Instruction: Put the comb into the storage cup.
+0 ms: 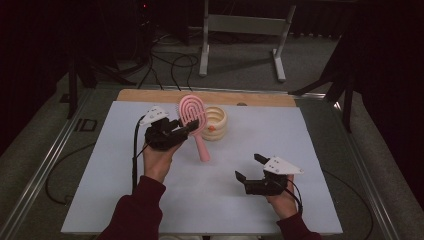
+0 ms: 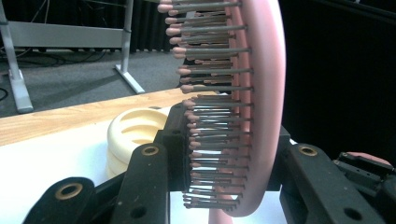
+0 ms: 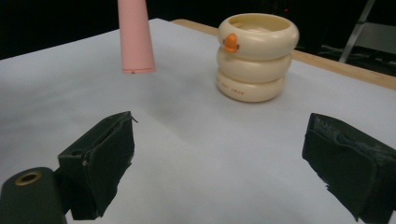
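Above the far left part of the white-covered counter (image 1: 210, 200), the left gripper (image 1: 187, 126) holds a pink plastic paddle hairbrush (image 1: 193, 112) by its oval head, the jaws clamped across the bristle side and the smooth back. In the left gripper view the dark bristles with pink tips (image 2: 210, 93) point toward one jaw, and the pink rim (image 2: 266, 93) stands upright between the two. From the high view the brush handle (image 1: 201, 147) slants down toward the counter; whether its end touches the surface I cannot tell. In the right gripper view that handle (image 3: 135, 37) comes down from the top edge toward the white surface.

Just behind the brush head sits a cream-coloured holder shaped like three stacked rings (image 1: 216, 122), with a small orange mark on its side (image 3: 229, 42). It stands upright on the counter, close beside the brush, and is the nearest thing in the way of the brush on that side.

Nearer the person, the right gripper (image 1: 248, 167) hovers low over the right part of the counter, well apart from brush and holder, its jaws spread wide with nothing between them; its black pads (image 3: 107, 158) frame bare white surface.

Beyond the counter's wooden far edge (image 1: 150, 95), a grey metal frame (image 1: 240, 25) and loose black cables (image 1: 170, 65) lie on the carpeted floor.
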`<state>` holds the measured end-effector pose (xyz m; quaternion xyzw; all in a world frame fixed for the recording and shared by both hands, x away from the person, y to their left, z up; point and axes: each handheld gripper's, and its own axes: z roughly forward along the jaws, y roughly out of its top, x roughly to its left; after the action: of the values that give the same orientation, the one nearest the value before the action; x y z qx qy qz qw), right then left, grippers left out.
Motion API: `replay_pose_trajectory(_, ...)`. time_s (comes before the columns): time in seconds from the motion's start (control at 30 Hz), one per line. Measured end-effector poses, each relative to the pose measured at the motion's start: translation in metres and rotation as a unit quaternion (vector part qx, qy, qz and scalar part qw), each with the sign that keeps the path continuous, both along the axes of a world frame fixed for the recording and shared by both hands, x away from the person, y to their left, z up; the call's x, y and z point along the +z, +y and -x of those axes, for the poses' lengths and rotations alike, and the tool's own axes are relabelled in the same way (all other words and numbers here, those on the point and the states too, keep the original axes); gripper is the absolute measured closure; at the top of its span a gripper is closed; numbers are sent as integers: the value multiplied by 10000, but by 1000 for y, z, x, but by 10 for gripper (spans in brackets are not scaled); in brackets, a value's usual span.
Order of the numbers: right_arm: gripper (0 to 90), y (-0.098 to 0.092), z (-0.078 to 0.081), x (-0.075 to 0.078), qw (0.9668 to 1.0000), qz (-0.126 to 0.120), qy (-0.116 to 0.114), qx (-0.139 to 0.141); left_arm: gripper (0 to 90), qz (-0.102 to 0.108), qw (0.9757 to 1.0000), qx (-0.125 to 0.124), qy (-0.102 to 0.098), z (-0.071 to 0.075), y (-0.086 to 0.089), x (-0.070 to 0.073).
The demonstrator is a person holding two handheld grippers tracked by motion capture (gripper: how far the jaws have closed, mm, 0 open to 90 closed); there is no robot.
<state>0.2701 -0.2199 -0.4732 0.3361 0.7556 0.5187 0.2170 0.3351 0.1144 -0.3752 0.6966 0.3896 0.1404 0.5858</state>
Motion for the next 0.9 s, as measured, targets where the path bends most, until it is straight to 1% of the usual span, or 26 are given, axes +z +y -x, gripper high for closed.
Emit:
replay_pose_trajectory(0.07, 92, -5, 1, -1, 10000, -61, -17, -32, 649, -6, 10000, 2, -10, 0, 1, 1)
replay_pose_trajectory(0.3, 92, -19, 5, -6, 9997, -67, -50, -230, 648, -10, 10000, 76, -54, -3, 3, 4)
replay_pose_trajectory(0.33, 92, -21, 5, -6, 9995, -120, -48, -273, 648, -2, 9999, 82, -63, -3, 4, 4)
replay_pose_trajectory(0.43, 92, -22, 5, -6, 9994, -152, -52, -292, 649, 26, 9999, 108, -79, -4, 5, 6)
replay_pose_trajectory(0.47, 92, -25, 5, -6, 9991, -205, -105, -348, 649, 30, 9999, 123, -86, -5, 5, 7)
replay_pose_trajectory(0.53, 92, -26, 5, -6, 9991, -210, -126, -351, 648, 30, 9999, 123, -86, -5, 5, 7)
replay_pose_trajectory(0.57, 92, -27, 5, -8, 9990, -173, -146, -384, 648, 0, 9998, 160, -100, -7, 6, 9)
replay_pose_trajectory(0.7, 92, -30, 4, -10, 9989, -179, -137, -411, 648, -19, 9997, 189, -121, -10, 7, 12)
replay_pose_trajectory(0.9, 93, -35, 8, -10, 9986, -217, -165, -457, 648, -88, 9996, 223, -151, -14, 8, 17)
